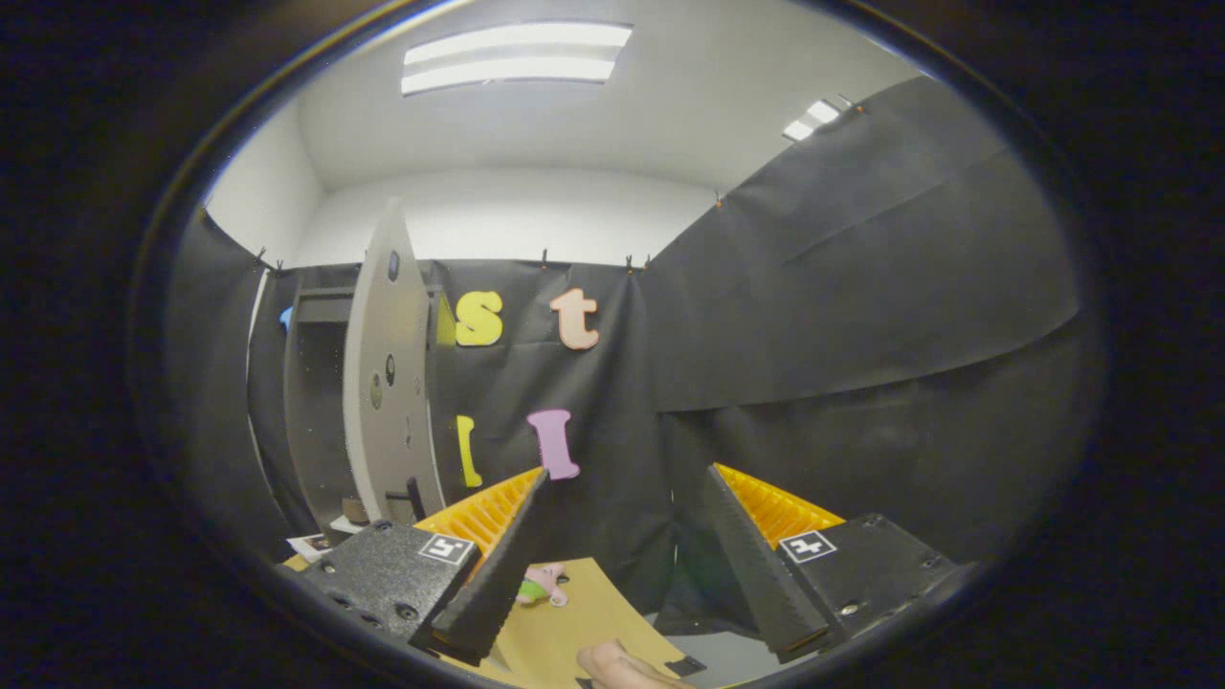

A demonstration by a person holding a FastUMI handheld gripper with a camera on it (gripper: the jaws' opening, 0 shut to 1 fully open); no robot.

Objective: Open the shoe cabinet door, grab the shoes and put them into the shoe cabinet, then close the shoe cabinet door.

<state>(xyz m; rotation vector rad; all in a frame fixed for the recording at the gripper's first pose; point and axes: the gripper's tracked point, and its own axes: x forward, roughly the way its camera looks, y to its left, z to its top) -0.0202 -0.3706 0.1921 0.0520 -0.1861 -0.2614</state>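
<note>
With the cabinet door (388, 373) already swung open at ten o'clock, I hold the gripper (627, 555) high, its fingers spread wide and gripping nothing. Just past the fingertips, at six o'clock, a tan surface (565, 622) carries a small pink-and-green object (542, 584), possibly a shoe, though I cannot tell. A hand (622, 665) shows beside it. I judge the grab comes next: tip down, straddle the shoe, close.
</note>
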